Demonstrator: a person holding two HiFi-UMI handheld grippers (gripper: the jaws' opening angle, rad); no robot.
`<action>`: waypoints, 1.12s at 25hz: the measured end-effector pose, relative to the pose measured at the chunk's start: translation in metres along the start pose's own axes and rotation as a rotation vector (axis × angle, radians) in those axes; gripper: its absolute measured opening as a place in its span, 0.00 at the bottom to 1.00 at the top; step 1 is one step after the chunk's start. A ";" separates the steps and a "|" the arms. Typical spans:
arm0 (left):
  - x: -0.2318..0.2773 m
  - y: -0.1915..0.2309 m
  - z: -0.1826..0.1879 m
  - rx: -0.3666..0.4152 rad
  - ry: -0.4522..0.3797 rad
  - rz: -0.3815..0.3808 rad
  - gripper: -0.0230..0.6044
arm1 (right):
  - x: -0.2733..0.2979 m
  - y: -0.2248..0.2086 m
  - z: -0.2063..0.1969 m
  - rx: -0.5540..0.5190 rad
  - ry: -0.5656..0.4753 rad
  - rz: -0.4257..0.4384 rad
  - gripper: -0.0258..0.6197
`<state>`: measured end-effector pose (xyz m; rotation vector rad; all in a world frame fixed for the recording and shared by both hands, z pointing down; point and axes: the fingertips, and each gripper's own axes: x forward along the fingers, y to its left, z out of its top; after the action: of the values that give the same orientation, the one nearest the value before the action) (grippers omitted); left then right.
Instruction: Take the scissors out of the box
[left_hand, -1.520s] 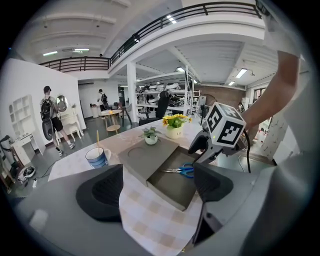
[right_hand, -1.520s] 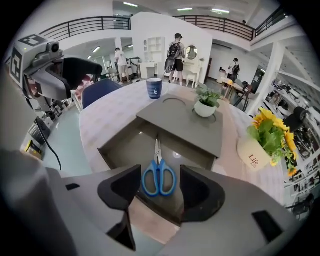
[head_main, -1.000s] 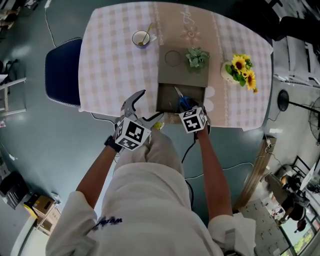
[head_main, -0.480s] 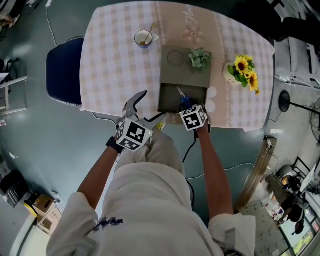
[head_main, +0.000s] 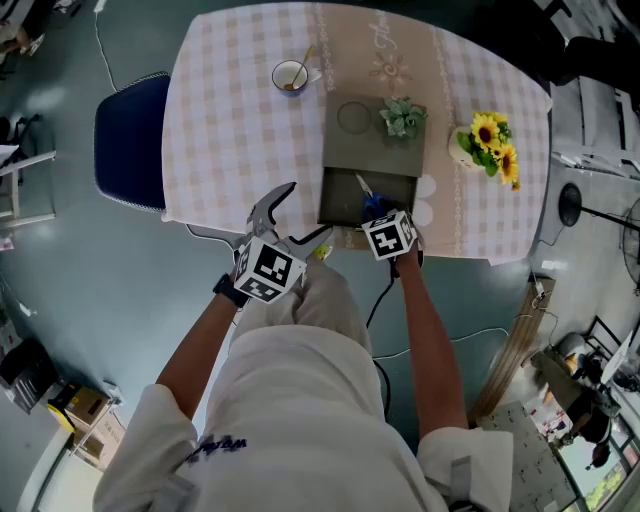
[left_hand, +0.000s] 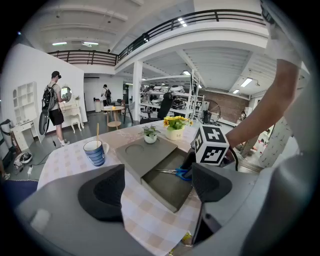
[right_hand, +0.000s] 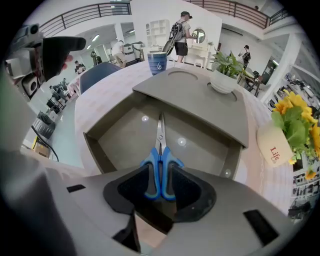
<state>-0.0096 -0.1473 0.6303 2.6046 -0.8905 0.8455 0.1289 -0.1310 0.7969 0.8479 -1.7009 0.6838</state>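
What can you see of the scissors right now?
The scissors have blue plastic-looking handles and slim silver metal blades, closed together. They lie flat on the floor of the open grey box, with the blades pointing away from the person and the handles at the near end. The right tongs have just been closing and now clamp the two handle loops from either side. Nothing else touches them.

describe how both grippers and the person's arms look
The left gripper and right gripper are grey with rounded black pads, and each carries a white cube printed with black square markers. A black cable trails from the right one. The person wears white short sleeves and a dark wristband. The right gripper's jaws have just been closing, with the scissors between them.
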 end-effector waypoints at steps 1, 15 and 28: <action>0.000 0.000 0.000 0.000 0.000 -0.001 0.71 | 0.000 0.001 0.000 0.000 0.001 0.002 0.26; -0.002 0.000 -0.001 -0.003 -0.001 0.000 0.70 | -0.002 0.001 -0.002 0.005 0.023 0.008 0.18; -0.007 0.003 0.006 0.002 -0.028 0.011 0.69 | -0.020 -0.001 0.011 0.046 -0.020 0.001 0.18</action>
<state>-0.0129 -0.1488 0.6212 2.6220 -0.9134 0.8153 0.1275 -0.1359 0.7750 0.8887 -1.7088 0.7195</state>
